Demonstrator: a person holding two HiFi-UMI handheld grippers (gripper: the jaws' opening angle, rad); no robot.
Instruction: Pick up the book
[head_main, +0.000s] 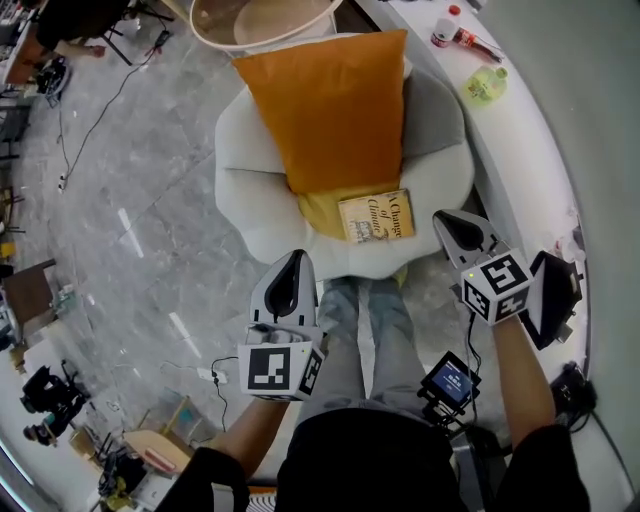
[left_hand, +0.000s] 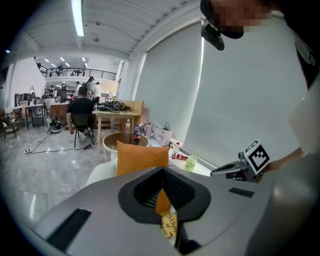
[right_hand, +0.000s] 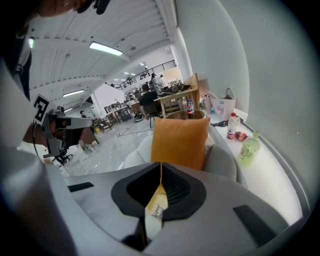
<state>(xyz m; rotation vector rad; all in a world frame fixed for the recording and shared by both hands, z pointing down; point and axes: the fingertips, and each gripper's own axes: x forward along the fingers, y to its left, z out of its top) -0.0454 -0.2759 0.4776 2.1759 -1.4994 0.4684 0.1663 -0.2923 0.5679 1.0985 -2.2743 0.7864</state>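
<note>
Book lies on the chair; your left hand-held gripper and right hand-held gripper, closed and empty, aim at it.

Grey marble floor. White armchair, orange cushion upright against its back; round table behind. Curved white ledge along pale roller blind. Ceiling strip light lit. Wooden table and mezzanine railing far off.
</note>
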